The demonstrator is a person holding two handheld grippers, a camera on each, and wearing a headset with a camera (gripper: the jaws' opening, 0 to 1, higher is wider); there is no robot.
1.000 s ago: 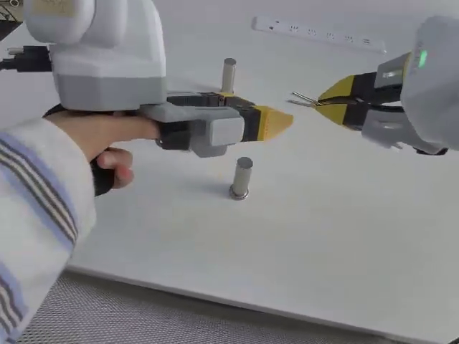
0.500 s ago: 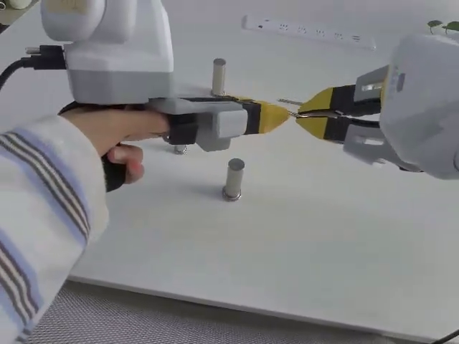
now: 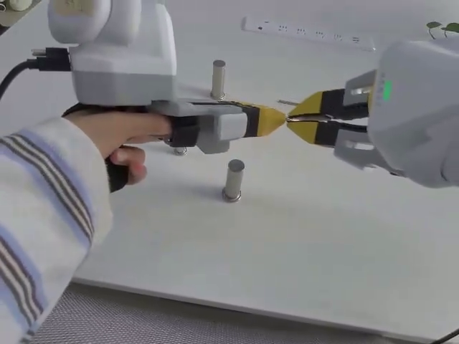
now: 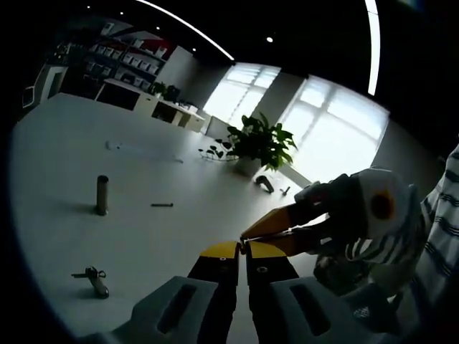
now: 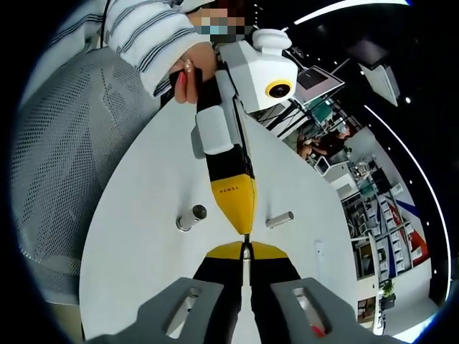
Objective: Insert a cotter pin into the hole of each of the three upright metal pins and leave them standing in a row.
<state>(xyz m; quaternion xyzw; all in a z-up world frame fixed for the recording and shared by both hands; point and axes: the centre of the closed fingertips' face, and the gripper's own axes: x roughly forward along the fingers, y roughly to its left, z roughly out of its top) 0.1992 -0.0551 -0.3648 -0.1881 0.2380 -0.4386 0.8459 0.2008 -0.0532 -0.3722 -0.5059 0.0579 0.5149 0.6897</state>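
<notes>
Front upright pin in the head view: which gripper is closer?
Left, probably. The left gripper reaches across just behind the pin; the right gripper, shut on a cotter pin, sits off to its right.

Yellow jaws, silver metal pins (image 3: pixel 234 179), white workbench (image 3: pixel 301 244), striped sleeve (image 3: pixel 43 208).

We see a white table (image 3: pixel 301 236) bearing one upright metal pin (image 3: pixel 234 179) at centre frame, a second upright pin (image 3: pixel 218 77) above it, and a power strip (image 3: pixel 308 32) along the top.

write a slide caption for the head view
Yellow-tipped left gripper and right gripper meet tips over white table, two silver metal pins upright.
</notes>
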